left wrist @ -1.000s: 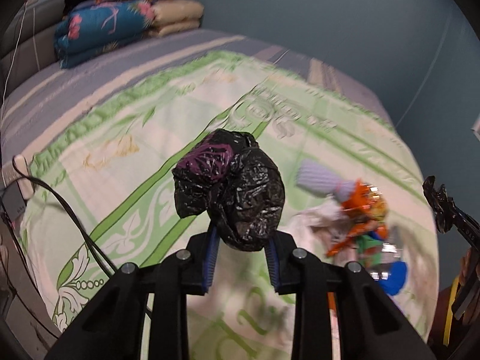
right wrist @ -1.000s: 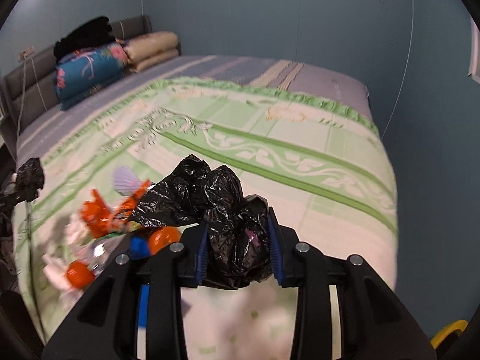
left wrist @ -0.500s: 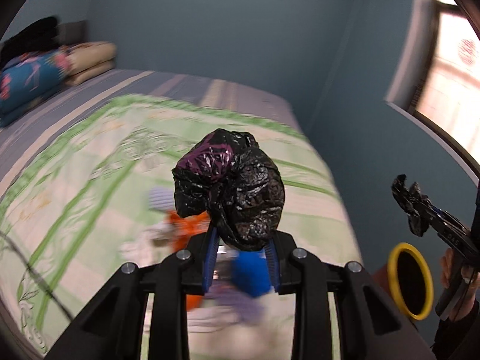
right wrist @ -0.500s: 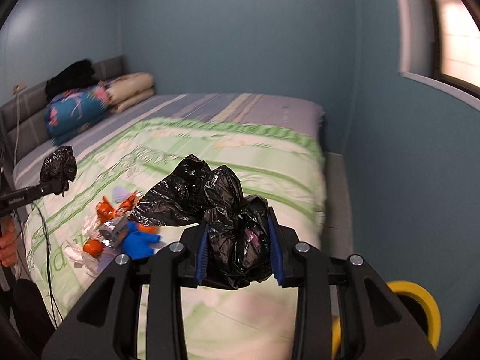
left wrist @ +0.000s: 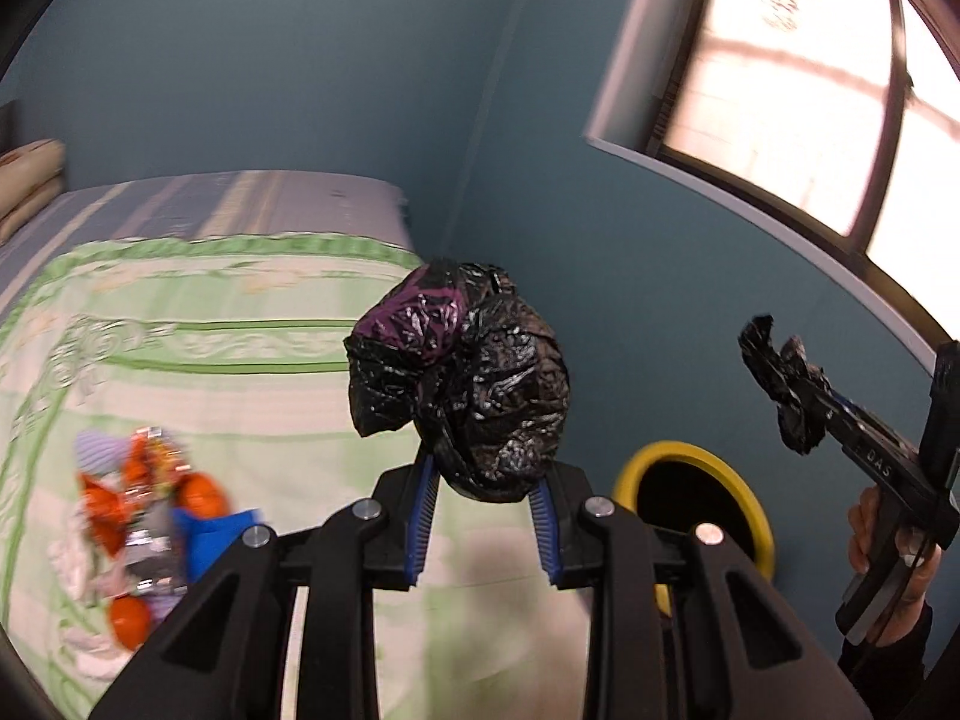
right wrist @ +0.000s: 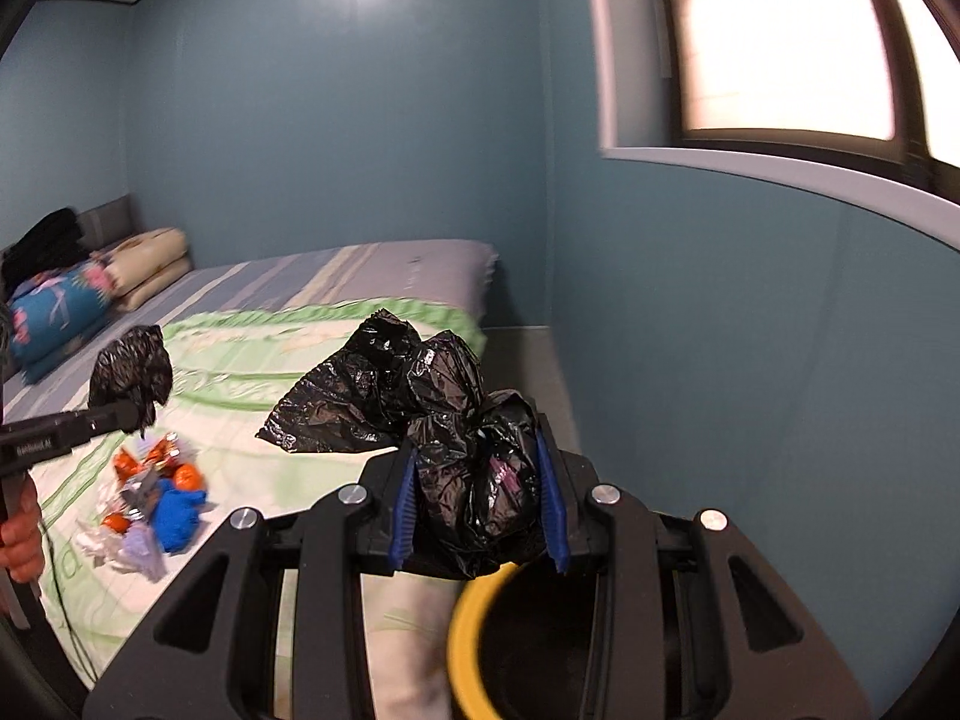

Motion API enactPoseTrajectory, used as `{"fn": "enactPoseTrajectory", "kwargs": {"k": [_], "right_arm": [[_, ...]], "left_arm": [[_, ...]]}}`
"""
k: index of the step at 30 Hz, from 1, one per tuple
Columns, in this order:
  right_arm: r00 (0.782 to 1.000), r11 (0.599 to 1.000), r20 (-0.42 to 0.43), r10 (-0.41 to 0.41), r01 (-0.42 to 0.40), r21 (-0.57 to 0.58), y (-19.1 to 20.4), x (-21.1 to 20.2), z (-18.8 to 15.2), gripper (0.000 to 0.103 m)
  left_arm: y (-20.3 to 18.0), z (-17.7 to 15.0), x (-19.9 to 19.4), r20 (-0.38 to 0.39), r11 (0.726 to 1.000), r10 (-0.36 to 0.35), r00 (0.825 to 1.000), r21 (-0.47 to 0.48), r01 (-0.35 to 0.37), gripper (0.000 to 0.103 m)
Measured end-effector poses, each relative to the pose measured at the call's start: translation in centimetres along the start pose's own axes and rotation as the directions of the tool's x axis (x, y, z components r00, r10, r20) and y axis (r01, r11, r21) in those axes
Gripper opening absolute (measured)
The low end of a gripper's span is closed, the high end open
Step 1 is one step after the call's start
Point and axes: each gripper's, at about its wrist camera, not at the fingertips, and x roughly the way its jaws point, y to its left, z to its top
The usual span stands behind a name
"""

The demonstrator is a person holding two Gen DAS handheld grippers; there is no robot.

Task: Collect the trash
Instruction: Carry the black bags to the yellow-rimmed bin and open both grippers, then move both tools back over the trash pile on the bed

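Observation:
My left gripper [left wrist: 483, 489] is shut on a crumpled black plastic bag [left wrist: 459, 378], held in the air over the bed's foot. My right gripper [right wrist: 480, 489] is shut on another bunch of black plastic bag [right wrist: 462, 420]. Each shows in the other's view: the right gripper [left wrist: 798, 396] at the far right, the left gripper [right wrist: 129, 402] at the left. A pile of trash [left wrist: 144, 516], orange, blue, white and silver pieces, lies on the green bedspread [left wrist: 240, 384]; it also shows in the right wrist view [right wrist: 150, 498]. A yellow-rimmed bin [left wrist: 696, 498] stands on the floor beside the bed, partly hidden below the right gripper [right wrist: 474, 630].
Pillows and a folded blanket [right wrist: 90, 294] lie at the bed's head. Blue walls [right wrist: 720, 390] and a window sill [right wrist: 780, 174] close in on the right. A black cable [right wrist: 60, 600] runs along the bed's near left edge.
Both views have swung right from the bed's middle toward its foot, the window wall and the bin. Both grippers still hold their black bags. The bin has come closer.

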Motion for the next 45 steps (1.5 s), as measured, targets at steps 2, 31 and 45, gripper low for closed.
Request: {"fn": "enactPoseTrajectory", "kwargs": {"k": [2, 31, 45], "right_arm": [[0.999, 0.999, 0.003, -0.039, 0.039, 0.011, -1.4, -0.4, -0.3, 0.032], [0.962, 0.942, -0.147, -0.23, 0.258, 0.214, -12.8, 2.6, -6.4, 0.042], [0.962, 0.929, -0.131, -0.239, 0.266, 0.256, -13.6, 3.0, -5.6, 0.057]], "left_arm": [[-2.1, 0.0, 1.6, -0.019, 0.999, -0.023, 1.0, 0.025, 0.023, 0.026], [-18.8, -4.9, 19.7, -0.32, 0.936, -0.296, 0.9, 0.09, 0.34, 0.029], [-15.9, -4.2, 19.9, -0.291, 0.952, -0.292, 0.911, 0.003, 0.306, 0.062]]}}
